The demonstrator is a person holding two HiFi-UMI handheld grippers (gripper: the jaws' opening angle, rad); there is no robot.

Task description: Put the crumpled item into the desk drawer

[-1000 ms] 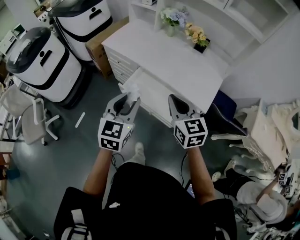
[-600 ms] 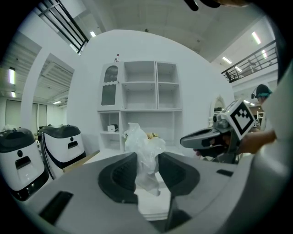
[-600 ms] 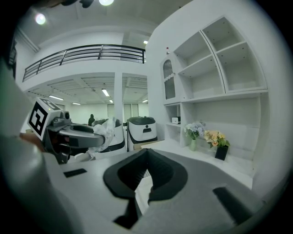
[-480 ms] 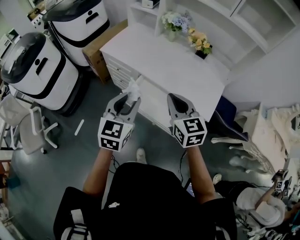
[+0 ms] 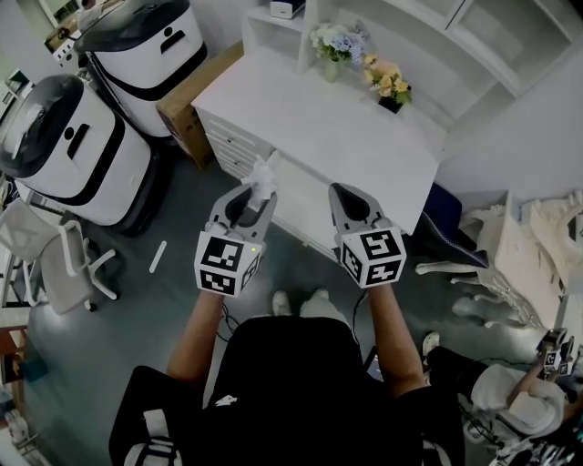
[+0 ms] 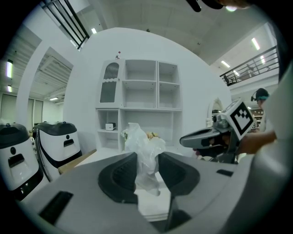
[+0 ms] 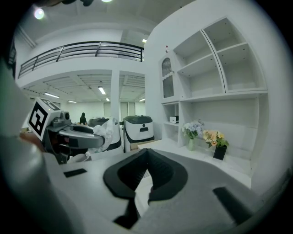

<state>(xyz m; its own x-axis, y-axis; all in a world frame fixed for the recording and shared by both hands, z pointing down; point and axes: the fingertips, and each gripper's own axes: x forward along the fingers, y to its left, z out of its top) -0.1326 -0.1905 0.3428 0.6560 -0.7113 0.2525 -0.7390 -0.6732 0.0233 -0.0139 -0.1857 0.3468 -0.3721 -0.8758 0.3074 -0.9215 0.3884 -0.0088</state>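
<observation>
A crumpled white plastic item (image 5: 262, 175) sticks up from my left gripper (image 5: 259, 193), whose jaws are shut on it. The left gripper view shows the item (image 6: 144, 146) pinched between the dark pads (image 6: 121, 173). My right gripper (image 5: 341, 193) hovers beside it at the same height, shut with nothing in it; its tips meet in its own view (image 7: 147, 151). Both are held over the front edge of the white desk (image 5: 319, 118). A white drawer (image 5: 305, 196) lies between and just beyond the jaws; I cannot tell how far out it stands.
Two white-and-black machines (image 5: 64, 146) (image 5: 150, 45) and a cardboard box (image 5: 196, 100) stand left of the desk. Two flower pots (image 5: 335, 41) (image 5: 387, 73) sit at the desk's back, below white shelves (image 5: 437, 27). A grey chair (image 5: 55, 264) is at left, a person (image 5: 510, 391) at lower right.
Both grippers have edged a little toward the desk, which now sits lower and closer in view. The left gripper still holds the crumpled item; the person's feet have stepped forward.
</observation>
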